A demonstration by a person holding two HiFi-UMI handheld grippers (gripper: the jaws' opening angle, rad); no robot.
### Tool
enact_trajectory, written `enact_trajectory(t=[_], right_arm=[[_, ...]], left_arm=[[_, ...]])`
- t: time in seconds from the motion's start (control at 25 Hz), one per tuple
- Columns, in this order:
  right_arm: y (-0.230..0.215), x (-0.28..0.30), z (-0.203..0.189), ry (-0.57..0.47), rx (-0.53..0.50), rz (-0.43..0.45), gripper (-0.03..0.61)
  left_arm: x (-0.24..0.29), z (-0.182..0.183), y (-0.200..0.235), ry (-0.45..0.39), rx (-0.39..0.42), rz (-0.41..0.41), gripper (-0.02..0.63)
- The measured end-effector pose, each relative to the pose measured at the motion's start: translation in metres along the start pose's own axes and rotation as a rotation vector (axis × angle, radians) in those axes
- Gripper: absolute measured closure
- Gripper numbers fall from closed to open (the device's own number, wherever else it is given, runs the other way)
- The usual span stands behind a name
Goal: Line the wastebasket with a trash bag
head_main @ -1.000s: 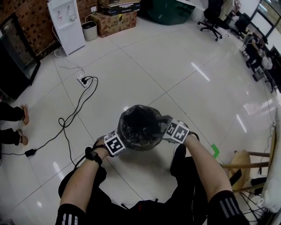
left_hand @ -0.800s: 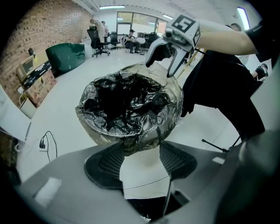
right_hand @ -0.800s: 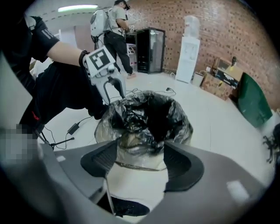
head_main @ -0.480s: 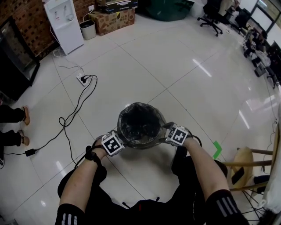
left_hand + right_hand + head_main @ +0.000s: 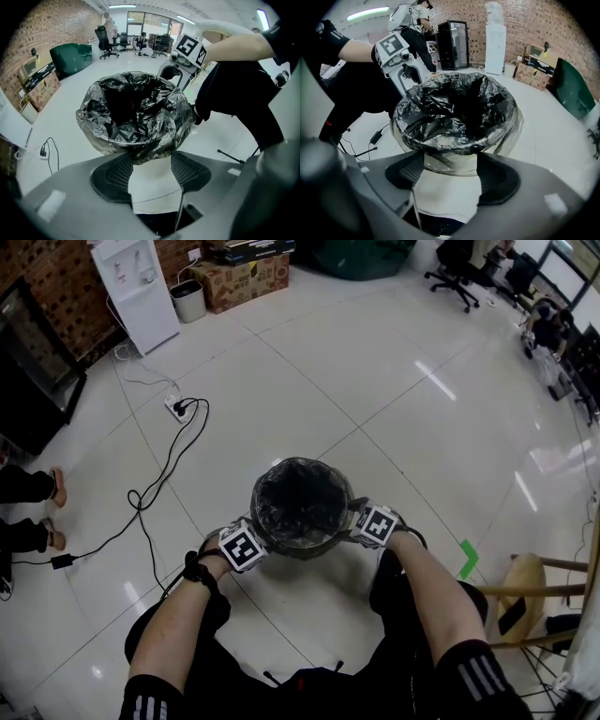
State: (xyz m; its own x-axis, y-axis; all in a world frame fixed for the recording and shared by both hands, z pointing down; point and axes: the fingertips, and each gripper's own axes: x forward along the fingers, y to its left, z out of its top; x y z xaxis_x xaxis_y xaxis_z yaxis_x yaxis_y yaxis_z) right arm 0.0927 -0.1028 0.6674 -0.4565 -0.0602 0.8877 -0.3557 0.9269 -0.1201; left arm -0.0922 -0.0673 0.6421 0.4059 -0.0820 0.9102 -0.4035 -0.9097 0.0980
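on a glossy white tile floor (image 5: 403,390), just ahead of a person's knees, a small round wastebasket (image 5: 509,131) stands upright. its long axis runs straight up and down, and its open mouth points at the ceiling, toward the head camera. a black trash bag (image 5: 300,502) fills the inside. the bag's crinkled top is folded outward and down over the rim all the way round. below that fold, the right gripper view shows a band of the basket's pale, see-through wall.

the basket sits squarely between the two tongs. the left tongs (image 5: 151,161) face its near-left side and the right tongs (image 5: 451,166) face its near-right side. each points inward across the basket toward the other, and neither hand looks nearer than the other.

both tongs are released: in each gripper view the two dark padded jaws stand well apart. at the left tongs, the hanging hem of the bag dips to the gap between the jaw tips, but nothing pinches it. at the right tongs, the basket's clear wall under the fold lies at the jaw tips, wider than the gap and unclamped.

the lining looks all but done. any further move would likely be a downward tug or tuck on the hem, along the basket's upright axis, and either hand could make it.

farther off, a white power strip (image 5: 177,410) with a black cord lies on the floor, well apart from the basket.
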Motion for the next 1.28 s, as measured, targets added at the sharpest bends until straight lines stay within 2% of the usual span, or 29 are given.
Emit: enact_trajectory(t=[0.2, 0.32, 0.6, 0.68, 0.84, 0.92, 1.08, 1.28], right_arm=[[0.012, -0.011, -0.001, 0.052, -0.064, 0.005, 0.219], [0.026, -0.023, 0.001, 0.043, -0.098, 0.029, 0.219], [0.027, -0.074, 0.034, -0.206, 0.026, 0.055, 0.219], [0.024, -0.076, 0.032, -0.228, 0.044, 0.057, 0.219], [0.02, -0.058, 0.01, -0.198, 0.078, 0.053, 0.205], [0.018, -0.046, 0.001, -0.188, 0.106, 0.056, 0.174], [0.012, -0.03, -0.002, -0.206, 0.162, 0.057, 0.172], [0.015, -0.024, 0.013, -0.272, 0.203, 0.066, 0.172]], left_arm=[[0.0, -0.01, 0.003, 0.042, -0.016, 0.005, 0.365], [-0.002, -0.01, 0.004, 0.029, -0.004, 0.015, 0.365], [-0.017, -0.014, -0.002, 0.028, -0.032, 0.034, 0.365], [-0.023, -0.012, -0.003, 0.017, -0.035, 0.042, 0.365], [-0.035, -0.014, -0.005, 0.015, -0.037, 0.057, 0.365], [-0.041, -0.01, -0.006, -0.009, -0.046, 0.063, 0.365], [-0.055, 0.003, -0.005, -0.062, -0.064, 0.081, 0.365], [-0.084, 0.052, -0.014, -0.185, -0.01, 0.155, 0.365]])
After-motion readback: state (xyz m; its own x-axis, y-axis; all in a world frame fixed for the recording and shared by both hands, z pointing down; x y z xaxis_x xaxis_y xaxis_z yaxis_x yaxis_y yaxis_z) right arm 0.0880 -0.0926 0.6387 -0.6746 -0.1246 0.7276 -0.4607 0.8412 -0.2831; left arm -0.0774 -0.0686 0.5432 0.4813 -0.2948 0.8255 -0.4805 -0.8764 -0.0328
